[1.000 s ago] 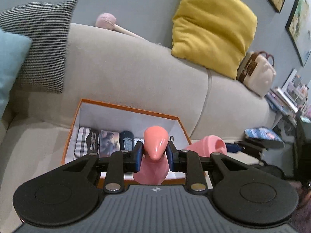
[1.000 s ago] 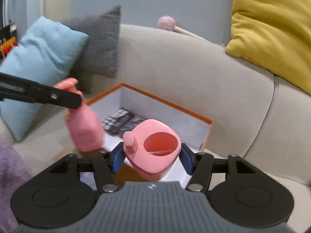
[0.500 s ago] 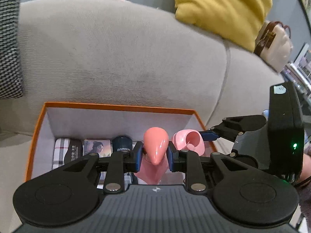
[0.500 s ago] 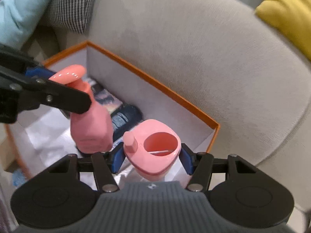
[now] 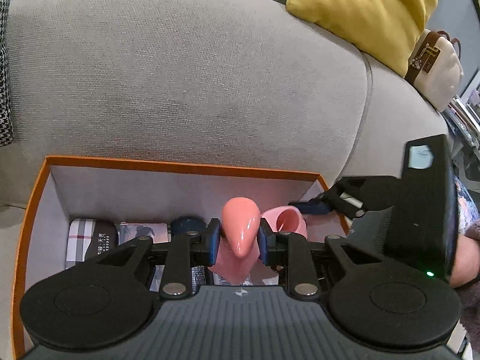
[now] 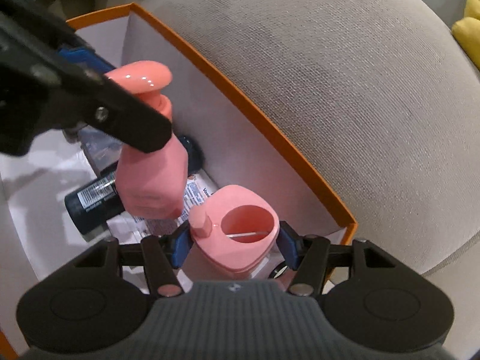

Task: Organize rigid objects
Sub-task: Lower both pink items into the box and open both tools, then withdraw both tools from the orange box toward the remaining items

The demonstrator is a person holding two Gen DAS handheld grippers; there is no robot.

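Note:
My left gripper (image 5: 238,241) is shut on the neck of a pink pump bottle (image 5: 240,228), held upright inside the orange box (image 5: 180,168). The bottle (image 6: 153,177) also shows in the right wrist view, with the left gripper's fingers (image 6: 126,120) across it. My right gripper (image 6: 234,244) is shut on a pink jug with a round handle hole (image 6: 240,234), held low in the box's right end beside the pump bottle. The jug (image 5: 286,220) and the right gripper (image 5: 312,207) show at the right of the left wrist view.
The box sits on a grey sofa (image 5: 180,75) and holds a dark blue can (image 6: 90,201), a plaid case (image 5: 79,240), a black case (image 5: 100,240) and printed packets (image 6: 195,195). A yellow cushion (image 5: 360,9) and a cream handbag (image 5: 435,69) rest on the sofa back.
Both grippers have moved forward and down over the box, carrying the pump bottle and the jug from above its front edge to inside it.

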